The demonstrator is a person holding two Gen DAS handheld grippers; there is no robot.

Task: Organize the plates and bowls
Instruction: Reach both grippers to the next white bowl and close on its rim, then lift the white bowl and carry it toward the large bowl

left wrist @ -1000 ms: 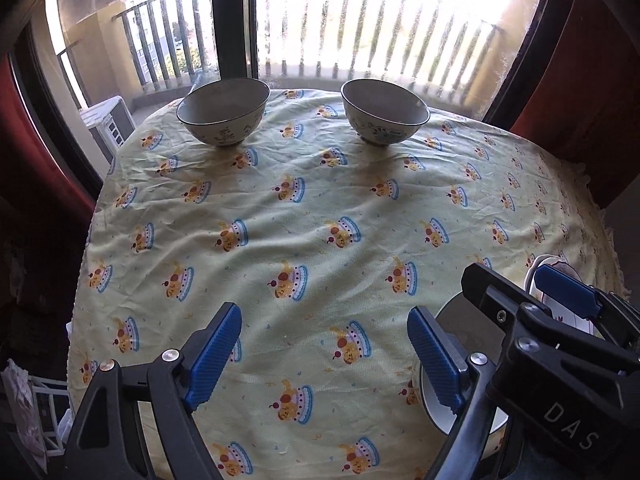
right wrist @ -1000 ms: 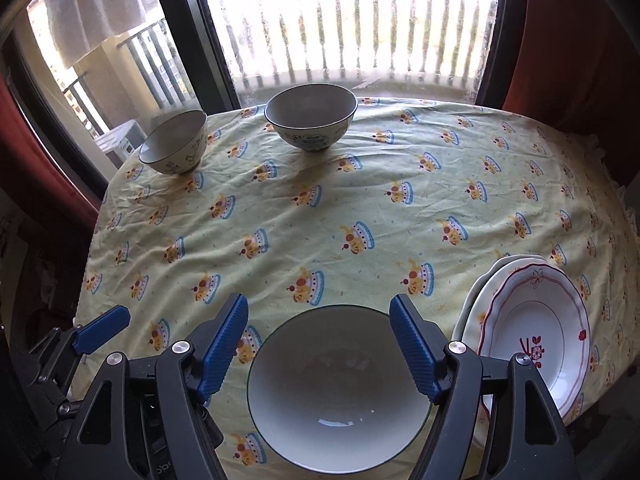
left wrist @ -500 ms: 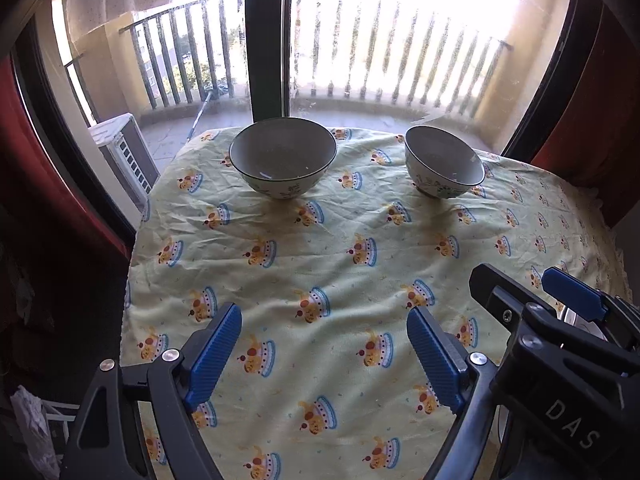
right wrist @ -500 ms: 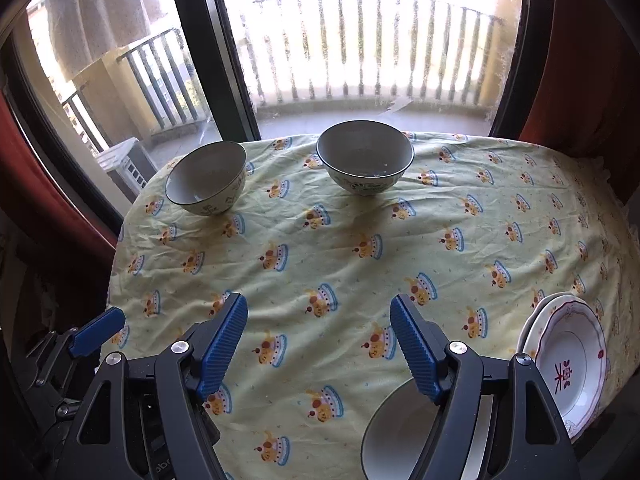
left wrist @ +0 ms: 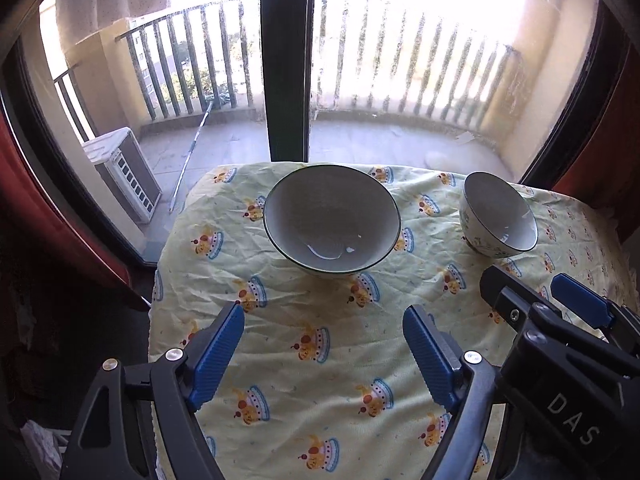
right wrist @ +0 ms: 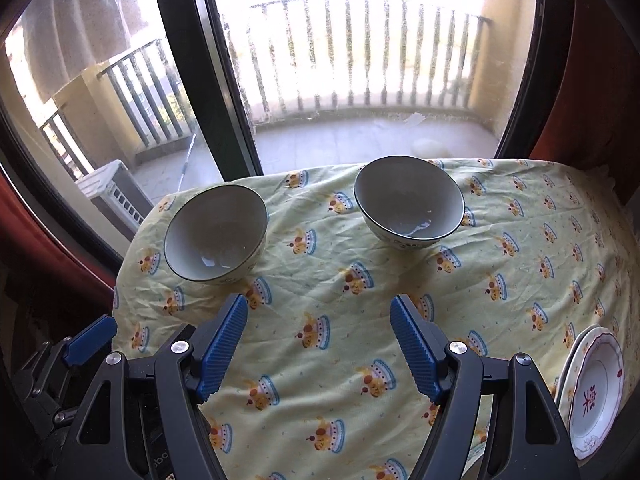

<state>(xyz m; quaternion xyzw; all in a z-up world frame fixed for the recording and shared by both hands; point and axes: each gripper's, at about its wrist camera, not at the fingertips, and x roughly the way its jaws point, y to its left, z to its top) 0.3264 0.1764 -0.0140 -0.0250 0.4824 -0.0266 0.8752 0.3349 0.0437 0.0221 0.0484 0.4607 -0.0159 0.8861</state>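
Note:
Two white bowls with dark rims stand at the table's far edge by the window. In the left wrist view the left bowl (left wrist: 331, 218) is straight ahead of my open, empty left gripper (left wrist: 324, 354), and the right bowl (left wrist: 498, 216) is further right. In the right wrist view the right bowl (right wrist: 409, 202) is ahead of my open, empty right gripper (right wrist: 319, 346), with the left bowl (right wrist: 216, 234) to its left. Stacked white plates with red trim (right wrist: 596, 392) lie at the near right. The right gripper (left wrist: 560, 320) also shows in the left view.
A yellow tablecloth with a cake print (right wrist: 500, 280) covers the table. The window frame (left wrist: 285, 60) and glass stand right behind the bowls. Red curtains (right wrist: 600, 80) hang at both sides. The table's left edge (left wrist: 154, 300) drops off near the left bowl.
Both grippers have moved forward across the table towards the two far bowls, which now look larger and closer. The large near bowl has dropped out of both views. Jaws stayed open.

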